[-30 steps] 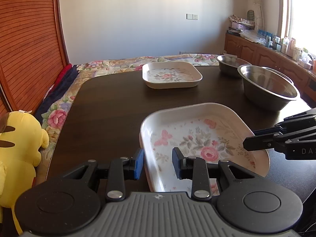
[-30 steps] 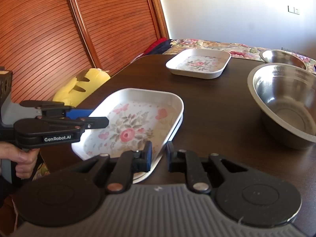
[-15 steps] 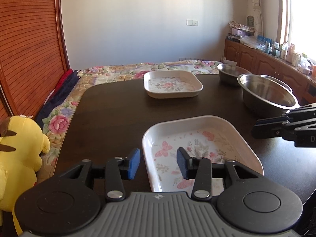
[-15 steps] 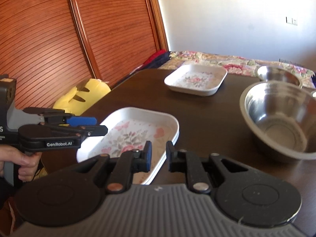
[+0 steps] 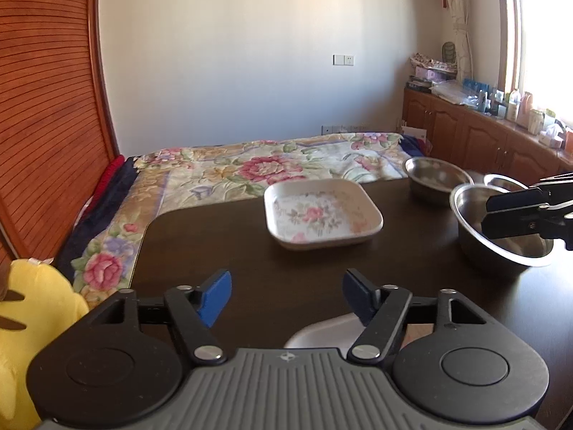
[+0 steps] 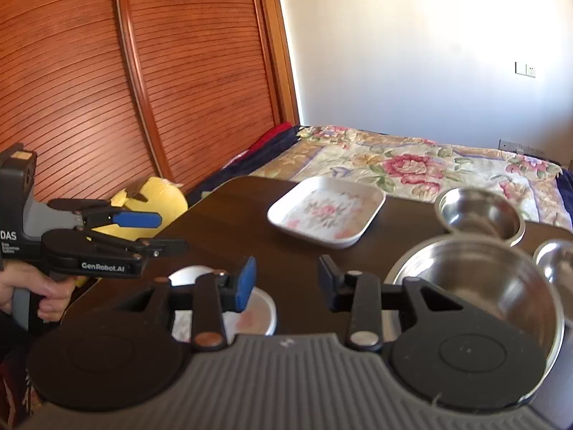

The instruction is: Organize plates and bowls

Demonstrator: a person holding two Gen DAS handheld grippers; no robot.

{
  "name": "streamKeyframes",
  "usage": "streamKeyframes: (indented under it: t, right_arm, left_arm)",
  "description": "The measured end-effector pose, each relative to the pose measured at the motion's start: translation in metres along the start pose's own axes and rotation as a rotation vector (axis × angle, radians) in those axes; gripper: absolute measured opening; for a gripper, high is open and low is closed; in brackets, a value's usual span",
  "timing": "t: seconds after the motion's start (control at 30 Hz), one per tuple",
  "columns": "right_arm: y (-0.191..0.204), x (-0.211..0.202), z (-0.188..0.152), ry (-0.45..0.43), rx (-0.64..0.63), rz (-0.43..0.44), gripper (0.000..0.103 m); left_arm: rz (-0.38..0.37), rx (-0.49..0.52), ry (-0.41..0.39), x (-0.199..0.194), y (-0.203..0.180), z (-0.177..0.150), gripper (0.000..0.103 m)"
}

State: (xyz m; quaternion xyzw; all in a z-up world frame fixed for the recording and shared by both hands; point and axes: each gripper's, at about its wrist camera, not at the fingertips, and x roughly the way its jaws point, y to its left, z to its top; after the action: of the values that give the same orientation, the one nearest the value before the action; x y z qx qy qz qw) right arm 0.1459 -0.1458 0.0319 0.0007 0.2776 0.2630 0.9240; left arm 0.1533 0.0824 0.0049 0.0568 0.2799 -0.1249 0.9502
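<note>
A floral square plate (image 5: 322,213) sits at the far middle of the dark table (image 5: 222,247); it also shows in the right wrist view (image 6: 327,211). A second floral plate (image 5: 322,335) lies below my left gripper (image 5: 286,299), mostly hidden; the right wrist view shows a part of it (image 6: 259,313). My left gripper is open and empty. My right gripper (image 6: 286,283) is open and empty, above the table between the near plate and a large steel bowl (image 6: 476,286). A smaller steel bowl (image 6: 480,215) stands behind it.
A third steel bowl (image 6: 557,261) peeks in at the right edge. A yellow plush toy (image 5: 32,308) sits off the table's left side. A bed with a floral cover (image 5: 272,168) lies beyond the table. Wooden cabinets (image 5: 483,139) line the right wall.
Both grippers have risen and tilted up, so the near plate has dropped almost out of view. Both pairs of jaws have opened wider.
</note>
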Motion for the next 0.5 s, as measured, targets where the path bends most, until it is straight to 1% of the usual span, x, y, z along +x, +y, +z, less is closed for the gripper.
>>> streamKeyframes:
  t: [0.03,0.1,0.23,0.3,0.37,0.5]
  right_arm:
    - [-0.003,0.002,0.004,-0.001,0.001,0.005,0.049]
    - [-0.010,0.007,0.012,-0.001,0.005,0.021,0.053]
    - [-0.021,0.022,0.028,0.016,-0.010,0.005,0.061]
    - [-0.025,0.030,0.034,0.030,-0.012,-0.004,0.063]
    - [-0.031,0.039,0.038,0.044,-0.009,-0.006,0.064]
    - [-0.043,0.061,0.046,0.087,-0.002,-0.013,0.064]
  left_arm:
    - [-0.005,-0.001,-0.001,0.005,0.003,0.003,0.076]
    - [-0.002,-0.002,0.008,0.017,0.009,0.010,0.076]
    - [-0.016,-0.014,0.028,0.041,0.022,0.023,0.077]
    - [-0.026,-0.023,0.038,0.052,0.029,0.029,0.081]
    - [-0.031,-0.032,0.045,0.062,0.034,0.034,0.086]
    - [-0.050,-0.040,0.062,0.084,0.040,0.042,0.087]
